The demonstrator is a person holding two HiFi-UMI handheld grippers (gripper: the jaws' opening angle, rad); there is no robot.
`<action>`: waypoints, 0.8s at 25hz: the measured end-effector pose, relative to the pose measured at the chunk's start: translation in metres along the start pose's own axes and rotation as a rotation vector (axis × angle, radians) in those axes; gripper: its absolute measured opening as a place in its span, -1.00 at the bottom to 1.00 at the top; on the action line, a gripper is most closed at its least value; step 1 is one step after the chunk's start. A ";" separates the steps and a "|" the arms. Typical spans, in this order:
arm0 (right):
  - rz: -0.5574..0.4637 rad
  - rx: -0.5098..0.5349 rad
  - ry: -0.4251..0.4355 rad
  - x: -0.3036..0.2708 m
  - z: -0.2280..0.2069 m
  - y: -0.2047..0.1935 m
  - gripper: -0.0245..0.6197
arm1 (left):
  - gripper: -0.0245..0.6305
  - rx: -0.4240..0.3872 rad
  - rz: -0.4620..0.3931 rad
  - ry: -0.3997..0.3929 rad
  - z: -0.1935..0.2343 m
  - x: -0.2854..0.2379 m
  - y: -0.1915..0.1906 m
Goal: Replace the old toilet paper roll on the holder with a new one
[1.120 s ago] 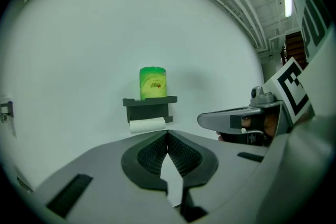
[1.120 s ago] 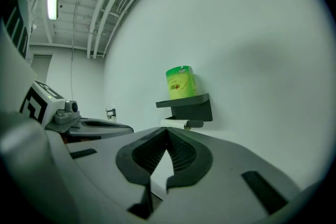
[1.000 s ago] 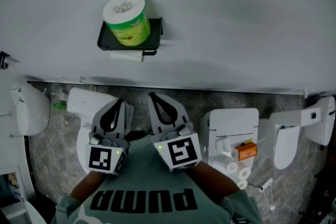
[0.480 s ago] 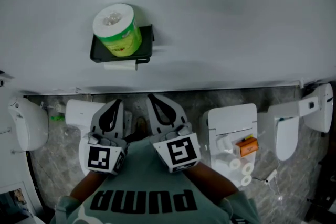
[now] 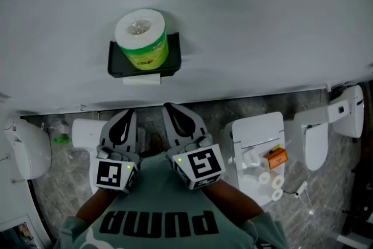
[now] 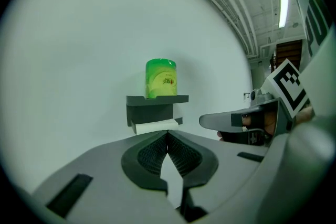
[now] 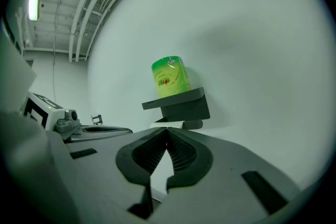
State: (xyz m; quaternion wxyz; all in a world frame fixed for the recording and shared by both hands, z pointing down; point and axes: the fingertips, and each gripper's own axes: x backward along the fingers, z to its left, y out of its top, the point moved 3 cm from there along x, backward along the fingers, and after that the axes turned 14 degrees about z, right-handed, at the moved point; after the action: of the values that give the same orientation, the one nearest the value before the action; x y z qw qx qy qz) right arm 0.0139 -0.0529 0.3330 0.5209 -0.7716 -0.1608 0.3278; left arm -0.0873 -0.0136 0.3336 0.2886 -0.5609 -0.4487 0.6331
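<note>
A black wall holder (image 5: 115,65) carries a new roll in green wrap (image 5: 143,39) upright on its top shelf. Under the shelf hangs the thin old white roll (image 5: 141,79). The same holder (image 6: 156,107), green roll (image 6: 160,78) and old roll (image 6: 155,125) show straight ahead in the left gripper view. In the right gripper view the green roll (image 7: 170,77) and holder (image 7: 181,105) sit ahead too. My left gripper (image 5: 127,112) and right gripper (image 5: 167,107) are held side by side near my chest, well short of the wall. Both are shut with nothing in them.
A plain white wall (image 5: 262,20) fills the upper half. Below it are floor-level toilets: one at the left (image 5: 87,131), one with an orange item and spare rolls at the right (image 5: 256,143), another further right (image 5: 317,137).
The holder and green roll shifted slightly in the head view, left then back right and lower, as my head moved. Both grippers stayed shut near my chest.
</note>
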 end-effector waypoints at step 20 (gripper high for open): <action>0.071 -0.400 0.163 -0.078 0.015 -0.020 -0.90 | -0.92 0.045 -0.024 -0.128 0.062 -0.024 0.001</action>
State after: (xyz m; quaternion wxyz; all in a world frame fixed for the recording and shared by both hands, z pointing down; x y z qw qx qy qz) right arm -0.0519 -0.0807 0.3738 0.3568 -0.8888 -0.1526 0.2439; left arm -0.1425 -0.0499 0.3419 0.2794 -0.5070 -0.4588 0.6740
